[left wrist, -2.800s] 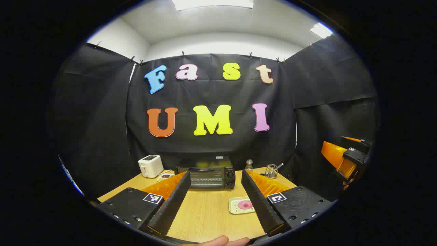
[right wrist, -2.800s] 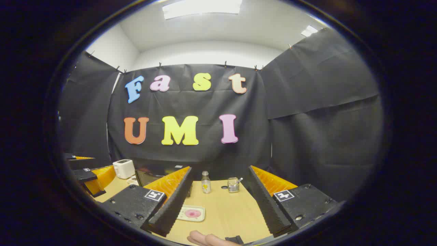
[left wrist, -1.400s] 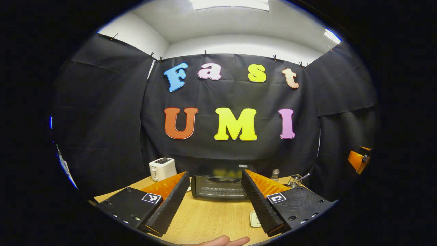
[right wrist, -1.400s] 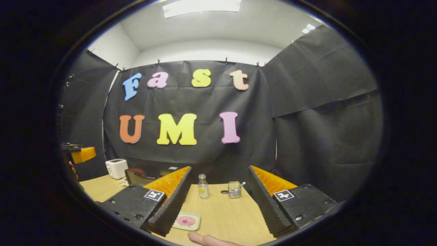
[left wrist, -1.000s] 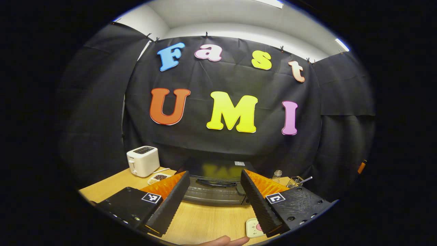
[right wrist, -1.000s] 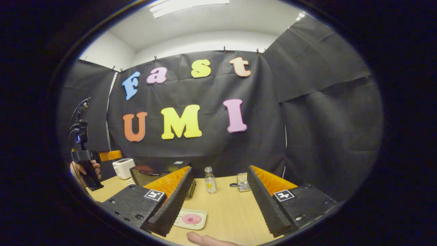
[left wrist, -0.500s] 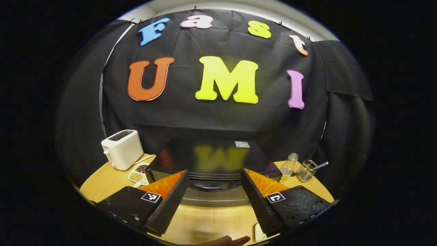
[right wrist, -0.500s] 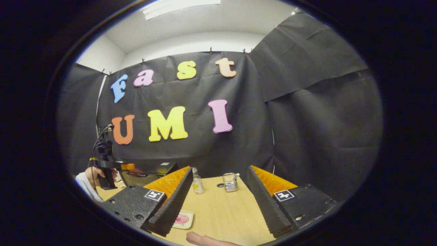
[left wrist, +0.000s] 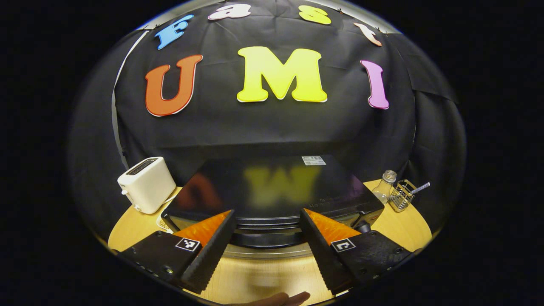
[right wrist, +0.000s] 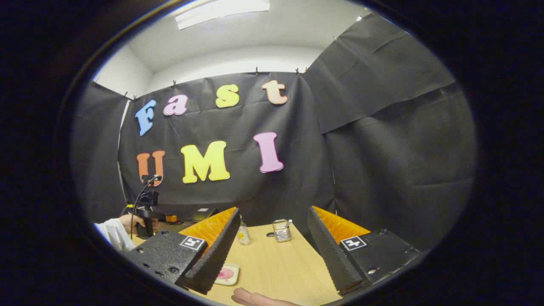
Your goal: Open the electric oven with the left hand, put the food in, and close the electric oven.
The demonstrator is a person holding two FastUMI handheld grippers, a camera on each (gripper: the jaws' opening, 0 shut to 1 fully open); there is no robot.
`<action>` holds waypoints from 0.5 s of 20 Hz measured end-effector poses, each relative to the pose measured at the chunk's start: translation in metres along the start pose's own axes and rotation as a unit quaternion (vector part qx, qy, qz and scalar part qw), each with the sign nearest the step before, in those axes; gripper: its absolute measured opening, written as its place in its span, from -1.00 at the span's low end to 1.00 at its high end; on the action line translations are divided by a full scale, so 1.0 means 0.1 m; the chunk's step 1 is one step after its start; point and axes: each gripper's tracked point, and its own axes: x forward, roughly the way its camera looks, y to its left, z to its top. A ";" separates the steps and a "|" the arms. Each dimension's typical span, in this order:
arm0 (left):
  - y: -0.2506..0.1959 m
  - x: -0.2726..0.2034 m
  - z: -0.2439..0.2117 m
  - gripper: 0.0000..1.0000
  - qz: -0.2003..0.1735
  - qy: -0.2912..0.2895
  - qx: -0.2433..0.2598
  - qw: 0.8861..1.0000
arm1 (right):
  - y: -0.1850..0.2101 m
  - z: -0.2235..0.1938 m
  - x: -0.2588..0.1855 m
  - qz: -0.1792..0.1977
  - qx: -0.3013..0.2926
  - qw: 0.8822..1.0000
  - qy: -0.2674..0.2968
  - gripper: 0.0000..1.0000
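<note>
- In the left gripper view, the left gripper [left wrist: 265, 250] has its two fingers spread wide with nothing between them; a fingertip of the person's hand [left wrist: 284, 298] shows at the bottom edge.
- Just past those fingers sits the black electric oven [left wrist: 272, 191], door closed, its handle [left wrist: 265, 236] lying across the gap between them. Half a second ago the oven looked smaller and farther away; the gripper has moved closer and now looks down on the shiny top.
- The wooden table [left wrist: 403, 223] carries a white toaster [left wrist: 145, 184] to the oven's left, and a small glass bottle [left wrist: 383, 192] and a wire holder [left wrist: 403, 194] to its right.
- In the right gripper view, the right gripper [right wrist: 272, 250] is also wide open and holds nothing, hovering over the table [right wrist: 276, 263].
- A plate [right wrist: 226, 274] with a pink piece of food [right wrist: 225, 274] lies near, by the left finger, partly hidden behind it; more of it showed earlier.
- Farther off stand the bottle [right wrist: 243, 234] and wire holder [right wrist: 280, 230].
- At far left, a hand [right wrist: 129, 222] in a white sleeve [right wrist: 111, 234] holds the other gripper at the oven [right wrist: 199, 213], lower than before.
</note>
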 end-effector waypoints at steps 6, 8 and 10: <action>-0.02 -0.16 -0.07 0.92 0.008 -0.007 -0.001 1.000 | 0.01 -0.05 -0.15 0.002 0.001 1.000 0.008 0.98; -0.03 -0.25 -0.13 0.92 0.009 -0.009 -0.005 1.000 | -0.04 -0.06 -0.20 -0.005 -0.001 1.000 0.008 0.99; -0.05 -0.37 -0.20 0.92 0.016 -0.017 -0.002 1.000 | -0.04 -0.06 -0.26 -0.007 0.001 1.000 0.009 0.98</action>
